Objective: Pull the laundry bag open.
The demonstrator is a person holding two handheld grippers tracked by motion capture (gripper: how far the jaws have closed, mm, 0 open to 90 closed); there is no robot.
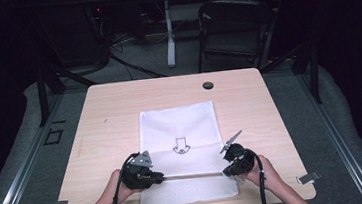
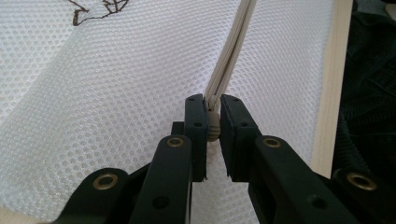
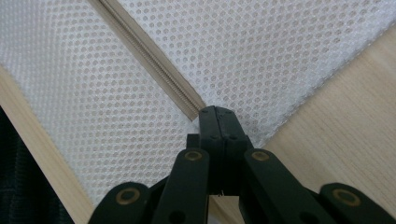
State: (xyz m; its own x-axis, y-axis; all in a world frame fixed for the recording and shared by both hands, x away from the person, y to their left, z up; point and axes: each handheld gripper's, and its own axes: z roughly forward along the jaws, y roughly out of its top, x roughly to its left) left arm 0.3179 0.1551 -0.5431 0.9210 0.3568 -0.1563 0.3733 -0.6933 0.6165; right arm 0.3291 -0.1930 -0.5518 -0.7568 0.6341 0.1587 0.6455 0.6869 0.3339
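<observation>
A white mesh laundry bag (image 1: 183, 149) with a small dark arrow-shaped emblem (image 1: 180, 146) lay flat on the near half of the pale wooden bench (image 1: 110, 114), its near edge close to the person's side. A beige zipper (image 1: 191, 176) ran across the bag near that edge, from one claw to the other.

In the left gripper view, the left claw (image 2: 213, 122) pinched the small grey zipper pull (image 2: 213, 126) between its two black pads, which stood slightly apart around it, while the beige zipper tape (image 2: 231, 60) ran away from the pads over the white mesh. In the high view this left claw (image 1: 160, 177) sat at the left end of the zipper line, held by the person's left hand (image 1: 114, 188).

In the right gripper view, the right claw (image 3: 217, 116) was pressed fully together at the end of the zipper (image 3: 154, 60), at the corner of the mesh where it met the bare wood of the bench (image 3: 336, 121); whether it nipped the fabric there could not be told for certain. In the high view the right claw (image 1: 227, 170) sat at the bag's right edge, in the person's right hand (image 1: 266, 174).

Farther off, a round dark grommet (image 1: 208, 85) sat near the bench's far edge, and a dark folding chair (image 1: 234, 26) stood on the floor beyond.
</observation>
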